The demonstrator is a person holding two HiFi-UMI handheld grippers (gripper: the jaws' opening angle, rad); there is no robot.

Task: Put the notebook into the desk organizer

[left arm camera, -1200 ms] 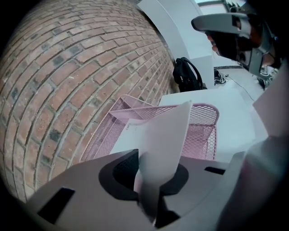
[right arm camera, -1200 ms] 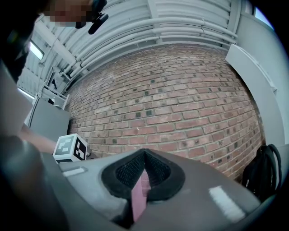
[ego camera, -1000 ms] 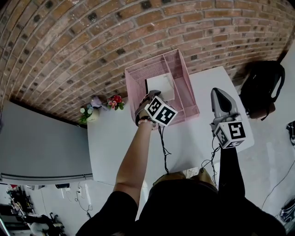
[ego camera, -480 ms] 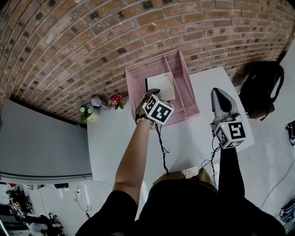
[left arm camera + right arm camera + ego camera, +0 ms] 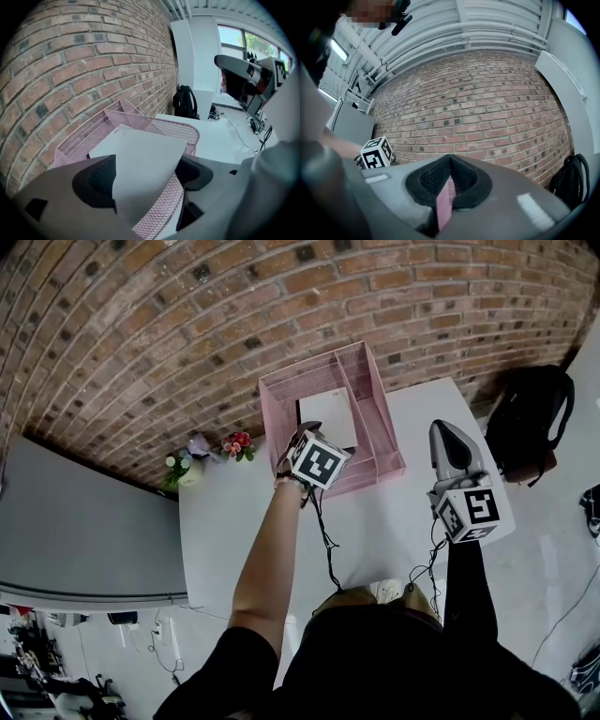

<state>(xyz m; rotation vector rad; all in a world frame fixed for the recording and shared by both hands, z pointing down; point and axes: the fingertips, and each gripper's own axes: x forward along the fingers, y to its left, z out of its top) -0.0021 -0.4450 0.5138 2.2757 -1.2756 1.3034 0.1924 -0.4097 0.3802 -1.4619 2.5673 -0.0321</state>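
Far left, a grey panel point(image 5: 84, 531) stands under the brick wall point(image 5: 187, 315). Next, a small pale plant point(image 5: 174, 470) and red flowers point(image 5: 238, 444) sit at the back edge of the white tabletop point(image 5: 244, 531), against the wall. A bare left arm point(image 5: 267, 559) reaches forward to the left claw point(image 5: 305, 432), which is at the near rim of the pink mesh desk organizer point(image 5: 281, 395). In the left gripper view the left claw point(image 5: 143, 176) is releasing: its jaws are opening and the pads stand wide, with the notebook's near end between them and no pad clearly pressing it. The white notebook point(image 5: 328, 418) is inside the organizer, in the wider left compartment just beside the divider; in the left gripper view the notebook point(image 5: 140, 154) slopes up over the organizer's near mesh rim point(image 5: 187, 131). Whether its far end rests on the floor of the organizer is unclear. To the right, well apart from the organizer, the right claw point(image 5: 445, 432) hangs over the tabletop's right part, pointing at the wall. In the right gripper view the right claw point(image 5: 449, 180) is clenched, pads together, with only a thin pink sliver in the slit; what that sliver is cannot be told. Far right, a black backpack point(image 5: 536, 418) sits on the floor by the wall.
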